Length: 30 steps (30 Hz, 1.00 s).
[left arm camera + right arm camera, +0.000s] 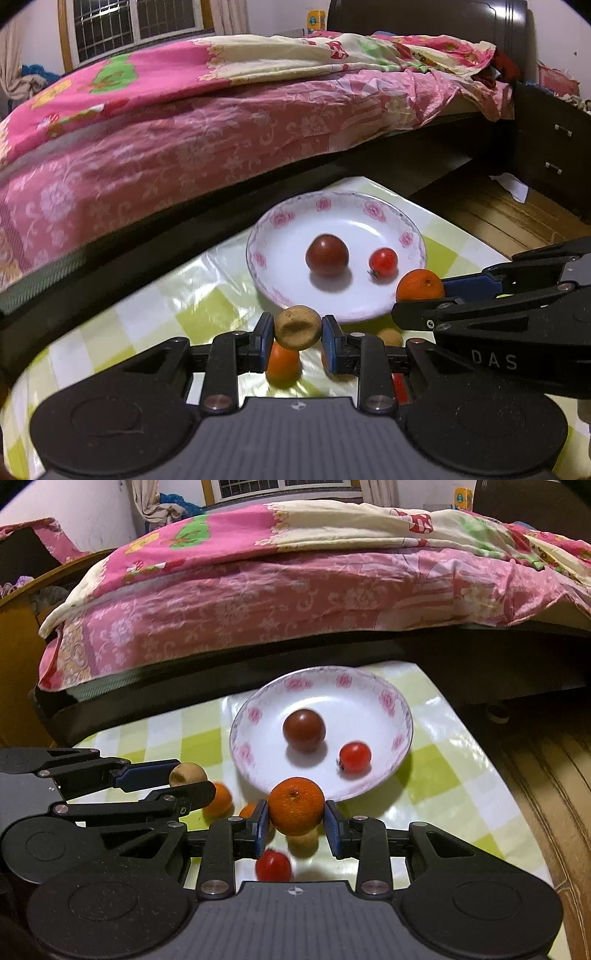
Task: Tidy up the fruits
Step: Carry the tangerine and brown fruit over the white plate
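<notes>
Your left gripper (297,338) clamped on brown fruit (297,328); your right gripper (295,821) clamped on orange (296,805), both near plate (258,775).

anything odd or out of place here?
Nothing spilled or damaged. The plate sits flat holding two tomatoes. Loose fruit lies on the tablecloth, including a red tomato; that looks like unsorted work, not a fault.

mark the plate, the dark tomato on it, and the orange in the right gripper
plate (258,734): right wrist view, bare white inside near the left rim.
dark tomato (304,729): right wrist view, middle of its skin.
orange (295,805): right wrist view, front face below the stem dimple.
</notes>
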Tool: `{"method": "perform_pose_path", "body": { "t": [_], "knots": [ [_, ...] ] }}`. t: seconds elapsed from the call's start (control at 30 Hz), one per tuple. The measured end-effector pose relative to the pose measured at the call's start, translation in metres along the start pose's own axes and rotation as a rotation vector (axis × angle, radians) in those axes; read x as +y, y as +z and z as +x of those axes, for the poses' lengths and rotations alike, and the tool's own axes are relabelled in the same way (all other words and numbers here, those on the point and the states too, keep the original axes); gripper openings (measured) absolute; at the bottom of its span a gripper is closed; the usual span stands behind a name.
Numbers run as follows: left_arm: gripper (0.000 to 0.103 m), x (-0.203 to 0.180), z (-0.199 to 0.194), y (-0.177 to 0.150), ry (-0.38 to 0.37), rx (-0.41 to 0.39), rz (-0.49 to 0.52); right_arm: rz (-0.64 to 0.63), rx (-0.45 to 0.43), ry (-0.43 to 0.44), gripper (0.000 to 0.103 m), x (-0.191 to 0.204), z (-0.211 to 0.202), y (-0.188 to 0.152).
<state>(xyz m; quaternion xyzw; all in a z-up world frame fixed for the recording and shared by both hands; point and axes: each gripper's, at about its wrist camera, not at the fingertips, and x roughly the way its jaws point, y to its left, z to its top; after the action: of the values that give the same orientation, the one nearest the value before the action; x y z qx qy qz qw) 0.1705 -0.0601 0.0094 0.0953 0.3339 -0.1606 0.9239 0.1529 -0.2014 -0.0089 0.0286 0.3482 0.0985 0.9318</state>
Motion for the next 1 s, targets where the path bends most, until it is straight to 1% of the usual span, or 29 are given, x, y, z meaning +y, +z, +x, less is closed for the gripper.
{"method": "perform_pose_path", "body": {
  "t": [0.3,0.57,0.67,1.0],
  "knots": [
    [0.036,0.004,0.033,0.016,0.002,-0.003,0.013,0.035,-0.001,-0.003,0.029,-0.018,0.027,0.018],
    [0.036,0.001,0.058,0.016,-0.001,0.015,0.029,0.039,0.015,-0.007,0.029,-0.029,0.047,0.021],
    [0.036,0.001,0.064,0.014,-0.002,0.019,0.030,0.034,0.026,-0.009,0.029,-0.032,0.053,0.020],
    [0.034,0.002,0.073,0.015,0.004,0.001,0.030,0.003,0.010,-0.023,0.030,-0.032,0.061,0.024]
  ]
}}
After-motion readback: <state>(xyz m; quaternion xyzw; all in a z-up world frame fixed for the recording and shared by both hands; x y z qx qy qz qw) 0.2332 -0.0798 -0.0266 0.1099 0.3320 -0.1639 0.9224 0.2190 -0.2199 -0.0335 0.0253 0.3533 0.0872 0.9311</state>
